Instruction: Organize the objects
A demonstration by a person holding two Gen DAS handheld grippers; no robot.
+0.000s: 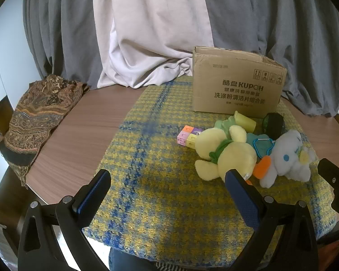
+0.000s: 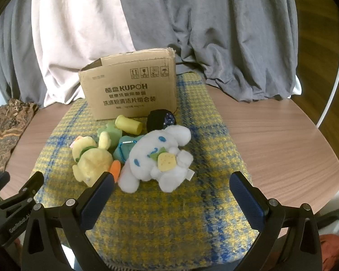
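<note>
While hanging tilted down over the near edge of the yellow-and-blue plaid woven mat (image 1: pixel 147 158), grips nothing with the left gripper (image 1: pixel 167 176) or the right gripper (image 2: pixel 172 177), both pairs of jaws spread wide and empty, probably to fit round a bulky toy. Faces a heap just in front of the open brown cardboard box (image 2: pixel 128 85): white plush dog (image 2: pixel 160 158), yellow plush duck (image 2: pixel 90 158), yellow plastic cup (image 2: pixel 128 124), round black pouch (image 2: pixel 160 118), pastel linked cubes (image 1: pixel 188 135), all on the mat, none boxed. Cannot tell the box's contents, hidden behind its front wall.

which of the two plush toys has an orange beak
The yellow duck plush, left of the white dog plush, which has blue eyes and no beak.
</note>
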